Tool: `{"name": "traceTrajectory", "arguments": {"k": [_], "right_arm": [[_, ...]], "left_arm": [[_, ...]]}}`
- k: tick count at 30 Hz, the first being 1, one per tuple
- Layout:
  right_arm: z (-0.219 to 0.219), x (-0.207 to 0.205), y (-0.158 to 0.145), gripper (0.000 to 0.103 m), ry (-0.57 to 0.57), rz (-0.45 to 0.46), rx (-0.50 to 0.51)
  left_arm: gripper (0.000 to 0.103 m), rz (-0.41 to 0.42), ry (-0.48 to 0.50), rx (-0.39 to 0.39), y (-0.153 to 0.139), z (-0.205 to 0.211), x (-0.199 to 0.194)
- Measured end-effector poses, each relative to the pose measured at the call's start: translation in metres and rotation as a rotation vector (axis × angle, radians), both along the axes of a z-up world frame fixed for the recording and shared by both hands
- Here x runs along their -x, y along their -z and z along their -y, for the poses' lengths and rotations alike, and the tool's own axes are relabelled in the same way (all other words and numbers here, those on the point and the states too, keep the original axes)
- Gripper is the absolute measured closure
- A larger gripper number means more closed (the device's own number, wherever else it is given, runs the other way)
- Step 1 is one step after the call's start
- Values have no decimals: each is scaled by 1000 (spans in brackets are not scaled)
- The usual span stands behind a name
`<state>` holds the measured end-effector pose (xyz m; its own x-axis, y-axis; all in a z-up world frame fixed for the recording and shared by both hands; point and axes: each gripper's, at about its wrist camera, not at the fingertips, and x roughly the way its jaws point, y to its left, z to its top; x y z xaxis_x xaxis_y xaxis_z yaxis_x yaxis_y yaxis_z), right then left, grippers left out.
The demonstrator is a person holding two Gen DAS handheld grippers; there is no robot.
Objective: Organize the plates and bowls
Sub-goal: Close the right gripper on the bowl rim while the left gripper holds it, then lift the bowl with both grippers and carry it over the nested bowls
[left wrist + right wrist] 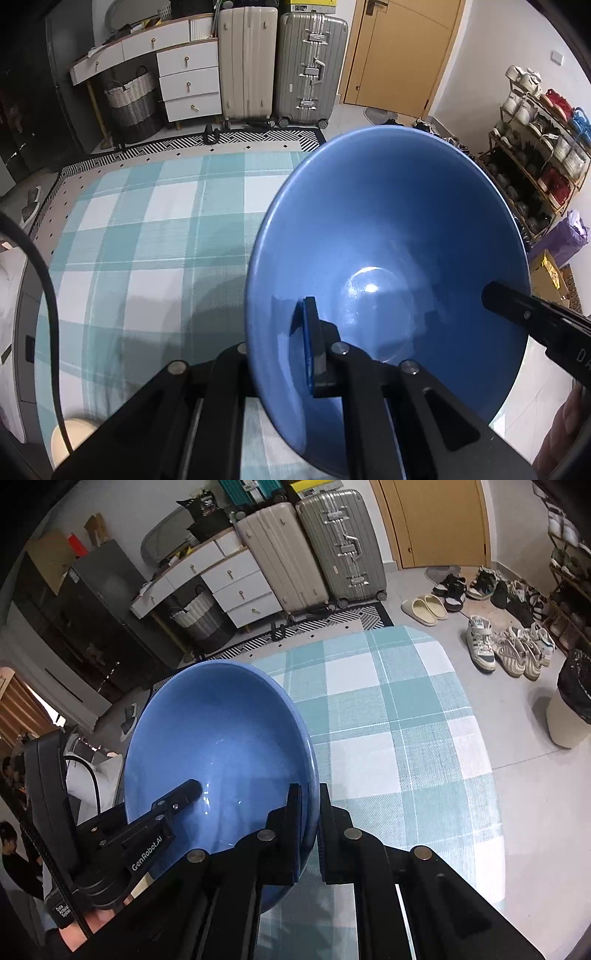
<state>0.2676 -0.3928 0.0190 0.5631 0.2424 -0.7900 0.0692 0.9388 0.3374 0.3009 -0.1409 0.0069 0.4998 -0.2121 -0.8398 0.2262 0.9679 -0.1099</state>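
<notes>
Black linkage fingers (291, 834), silver rivets, white "GenRobot.AI" lettering

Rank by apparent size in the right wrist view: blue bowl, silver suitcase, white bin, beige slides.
1. blue bowl, though it is closest to the lens, so it looks oversized.
2. silver suitcase.
3. white bin, partly cut off at the frame edge.
4. beige slides.

A lived-in home: 2 suitcases (280, 62), a shoe rack (535, 155), a white dresser (184, 81).
</notes>
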Motion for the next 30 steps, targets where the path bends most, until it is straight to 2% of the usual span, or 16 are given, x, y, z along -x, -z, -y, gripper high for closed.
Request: {"name": "traceTrajectory", "arguments": {"k": [18, 25, 30], "right_arm": [[-19, 87, -53, 96, -11, 68, -15], [-20, 134, -76, 96, -7, 118, -21], [-24, 166, -83, 96, -8, 139, -22]], "left_arm": [[96, 25, -10, 14, -52, -13, 78], [97, 49, -6, 18, -76, -15, 118], [97, 59, 4, 26, -83, -19, 144]]}}
